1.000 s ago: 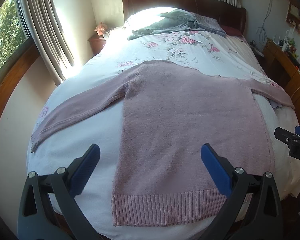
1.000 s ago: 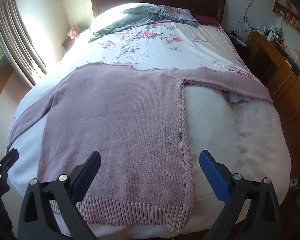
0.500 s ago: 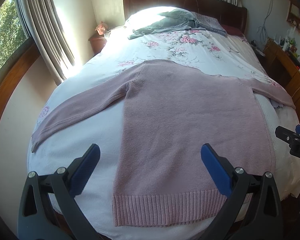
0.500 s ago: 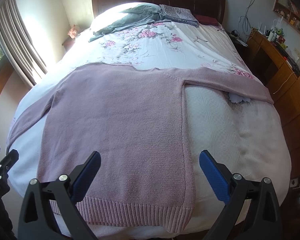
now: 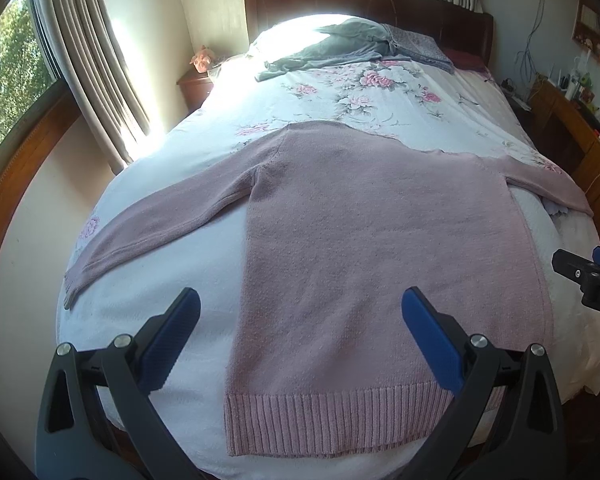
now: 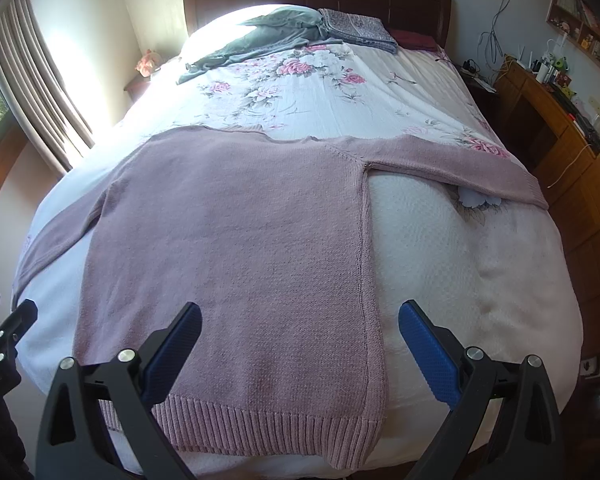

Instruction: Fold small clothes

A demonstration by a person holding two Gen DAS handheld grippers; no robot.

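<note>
Both jaws are held wide apart and empty: the left gripper [image 5: 300, 332] and right gripper [image 6: 300, 334] are poised above the ribbed hem of the pink sweater [image 5: 372, 248], spread flat on the bed [image 6: 460, 264]. "DA" is printed on the right gripper's body.

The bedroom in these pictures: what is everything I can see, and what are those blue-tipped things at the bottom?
Sweater: one, pink, spread flat on the near half of the bed, sleeves out.
Bed: one, white flowered cover, dark wooden headboard.
Grey clothes: one heap, grey, near the headboard.
Folded cloth: one, bluish patterned, beside the heap.
Curtains: beige, at the window on the left.
Nightstand: one, brown, by the curtains.
Desk: one, wooden, cluttered, on the right.
Left tool: black, blue pads, open, above the hem.
Right tool: same, open.
</note>
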